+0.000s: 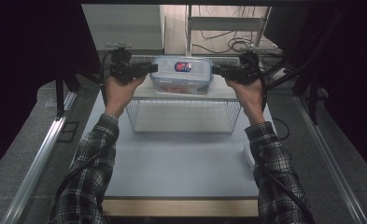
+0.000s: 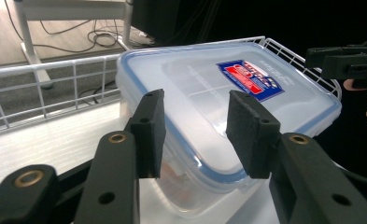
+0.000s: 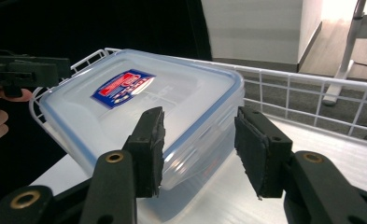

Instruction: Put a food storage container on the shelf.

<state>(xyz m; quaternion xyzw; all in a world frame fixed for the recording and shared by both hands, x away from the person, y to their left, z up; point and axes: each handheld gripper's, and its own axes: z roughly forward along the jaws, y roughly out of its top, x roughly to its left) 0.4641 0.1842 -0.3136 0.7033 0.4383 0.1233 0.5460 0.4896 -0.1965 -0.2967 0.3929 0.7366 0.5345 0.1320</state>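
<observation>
While both hands hold at the far end of the table, the scene reads as follows.

Table: a pale grey top [image 1: 181, 163] with a wooden front edge, the person's checked sleeves coming in from the bottom of the high view.

Wire rack: a white wire rack [image 1: 181, 116] stands on the far part of the table; its low wire rail runs behind and beside the box in both gripper views.

Box: a clear plastic box [image 1: 182, 74] with a blue-rimmed lid and a red and blue label sits on the flat top of the wire rack, between the two grippers; something orange-red shows through its wall, too dim to name.

Left gripper: the left gripper [image 2: 197, 135] comes at the box's left end, its jaws set on either side of the lid's corner. They stand part spread; I cannot tell whether the pads press on the box.

Right gripper: the right gripper [image 3: 200, 149] comes at the box's right end in the same way, jaws straddling the near corner of the lid, part spread; contact with the box cannot be told.
</observation>
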